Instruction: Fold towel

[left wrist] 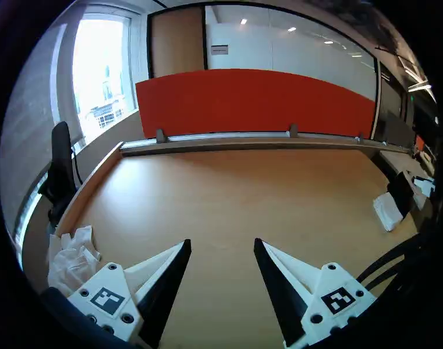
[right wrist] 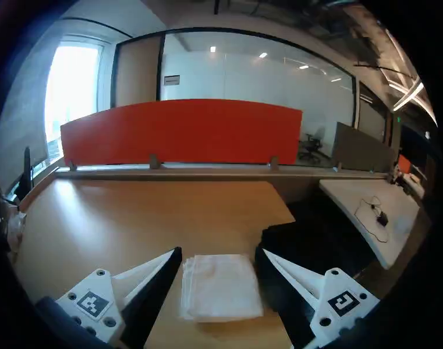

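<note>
On the wooden desk (right wrist: 134, 215), close to its right-hand edge, the folded white towel (right wrist: 221, 286) lies flat as a neat rectangular stack of layers. The right gripper (right wrist: 218, 251) hangs low over it with its two fingers spread wide, one on each side of the towel. The cloth sits in the gap between them, and it cannot be told whether either finger touches it. In the left gripper view the towel (left wrist: 388, 210) appears at the desk's far right edge. The left gripper (left wrist: 221, 243) is held above bare desktop well apart from the towel, its fingers likewise spread and gripping nothing. A crumpled white cloth (left wrist: 73, 259) lies at the desk's left edge, just beside that gripper's left finger. An orange partition (left wrist: 256, 102) stands along the back of the desk. A black chair (left wrist: 61, 168) stands beyond the left edge, near a bright window (left wrist: 102, 75). To the right, a white desk (right wrist: 361, 203) carries a thin cable (right wrist: 372, 212).
</note>
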`<state>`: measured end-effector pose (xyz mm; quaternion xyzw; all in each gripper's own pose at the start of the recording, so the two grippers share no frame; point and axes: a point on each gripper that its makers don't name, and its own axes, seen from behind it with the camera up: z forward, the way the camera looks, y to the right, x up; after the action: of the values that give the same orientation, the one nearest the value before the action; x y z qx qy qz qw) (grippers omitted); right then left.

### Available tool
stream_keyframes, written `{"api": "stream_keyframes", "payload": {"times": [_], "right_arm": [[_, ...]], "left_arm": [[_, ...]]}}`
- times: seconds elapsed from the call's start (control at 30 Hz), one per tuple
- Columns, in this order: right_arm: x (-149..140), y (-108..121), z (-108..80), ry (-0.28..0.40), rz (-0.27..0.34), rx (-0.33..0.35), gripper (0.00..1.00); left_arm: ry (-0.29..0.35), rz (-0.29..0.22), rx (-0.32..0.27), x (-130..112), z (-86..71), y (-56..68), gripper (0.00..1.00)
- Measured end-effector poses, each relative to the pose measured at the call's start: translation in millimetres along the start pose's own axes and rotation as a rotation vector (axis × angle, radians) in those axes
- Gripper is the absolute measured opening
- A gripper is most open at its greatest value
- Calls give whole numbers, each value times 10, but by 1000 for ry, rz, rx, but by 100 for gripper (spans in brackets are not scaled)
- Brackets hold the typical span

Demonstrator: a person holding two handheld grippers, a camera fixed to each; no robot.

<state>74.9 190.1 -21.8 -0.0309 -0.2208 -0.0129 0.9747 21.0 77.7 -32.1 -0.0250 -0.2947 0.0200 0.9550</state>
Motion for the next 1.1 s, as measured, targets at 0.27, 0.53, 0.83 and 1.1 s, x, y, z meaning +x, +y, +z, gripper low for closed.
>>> {"api": "stream_keyframes", "payload": {"times": [0.27, 0.53, 0.83, 1.1], "right_arm": [[336, -98, -100, 106, -5, -8, 97], [620, -263, -233, 192, -21, 4, 97], [924, -524, -361, 267, -30, 10, 97], [1196, -899, -434, 320, -28, 28, 97]], "left_arm": [[93, -8, 10, 258, 4, -66, 79], [194, -23, 25, 532, -50, -174, 79], [274, -46, 28, 770, -118, -293, 79], [335, -51, 14, 969, -180, -344, 79]]}}
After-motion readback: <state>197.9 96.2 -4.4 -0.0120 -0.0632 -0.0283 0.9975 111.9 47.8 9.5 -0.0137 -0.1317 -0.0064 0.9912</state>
